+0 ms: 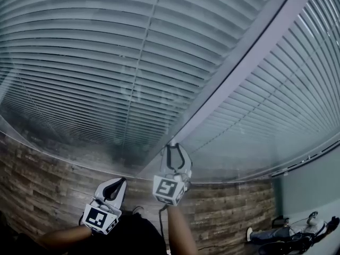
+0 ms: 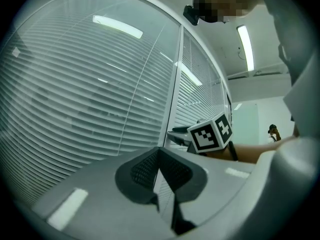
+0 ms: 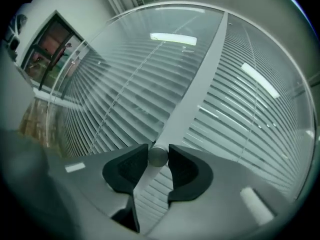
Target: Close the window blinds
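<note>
Window blinds [image 1: 106, 62] fill the head view, their slats running horizontally behind glass across two panes split by a pale mullion [image 1: 239, 73]. The right gripper [image 1: 176, 150] is raised to the foot of that mullion on a forearm [image 1: 178, 227] that reaches straight up from below. The left gripper [image 1: 119, 184] hangs lower and to the left, near the wood-look wall [image 1: 42, 190] beneath the window and apart from the glass.

Seen from the left gripper view, that gripper's jaws are pressed together at the tips with nothing between them. The blinds lie beyond, and the right gripper's marker cube [image 2: 212, 131] sits to the right, beside the mullion.

The right gripper view shows the jaws drawn narrow onto a small round grey knob [image 3: 158, 156] at the mullion's base, one pad on each side. This is judged to be the slat control. The gripper points along the mullion, with slats on both sides.

The likely trouble lies in the hold. The knob is small, smooth and round, so the pads could slide around it rather than turn it, or slip off if the wrist tilts during the twist. Turning it the wrong way would open the slats further. Pushing forward risks knocking the jaws against the glass.
</note>
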Demonstrator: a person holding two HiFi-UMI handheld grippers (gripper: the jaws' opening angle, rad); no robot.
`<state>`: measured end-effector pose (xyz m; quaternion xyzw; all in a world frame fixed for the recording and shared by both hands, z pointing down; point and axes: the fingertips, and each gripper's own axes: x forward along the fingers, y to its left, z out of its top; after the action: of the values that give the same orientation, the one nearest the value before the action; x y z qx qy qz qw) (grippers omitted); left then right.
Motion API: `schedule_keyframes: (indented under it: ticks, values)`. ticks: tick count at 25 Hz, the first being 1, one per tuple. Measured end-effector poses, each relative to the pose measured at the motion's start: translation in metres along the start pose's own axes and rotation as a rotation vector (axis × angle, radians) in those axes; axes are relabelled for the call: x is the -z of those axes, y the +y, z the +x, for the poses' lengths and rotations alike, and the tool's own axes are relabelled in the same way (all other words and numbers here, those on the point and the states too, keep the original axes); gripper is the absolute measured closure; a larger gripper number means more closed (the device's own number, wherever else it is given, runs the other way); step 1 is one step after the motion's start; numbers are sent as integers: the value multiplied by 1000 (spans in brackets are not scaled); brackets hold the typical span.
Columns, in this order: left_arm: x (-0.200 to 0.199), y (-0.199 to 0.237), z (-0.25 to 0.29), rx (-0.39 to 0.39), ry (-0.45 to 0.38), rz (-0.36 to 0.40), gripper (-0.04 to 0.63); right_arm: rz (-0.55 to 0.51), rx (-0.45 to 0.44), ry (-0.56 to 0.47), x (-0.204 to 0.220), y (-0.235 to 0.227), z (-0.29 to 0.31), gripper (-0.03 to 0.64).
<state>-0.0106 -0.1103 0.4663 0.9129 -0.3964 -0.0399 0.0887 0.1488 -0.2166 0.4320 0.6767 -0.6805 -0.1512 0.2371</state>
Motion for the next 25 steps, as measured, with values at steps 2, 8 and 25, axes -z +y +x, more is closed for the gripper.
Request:
schedule_keyframes:
  ticks: [2, 8, 25]
  values:
    - [0, 0, 0, 1, -2, -1, 594, 175, -16, -23, 0, -3, 0, 488]
    - [-2, 2, -1, -3, -6, -5, 594, 720, -45, -54, 5, -17, -1, 489]
    - [-3, 14, -12, -37, -58, 25, 594, 603, -50, -88, 10, 6, -46, 615]
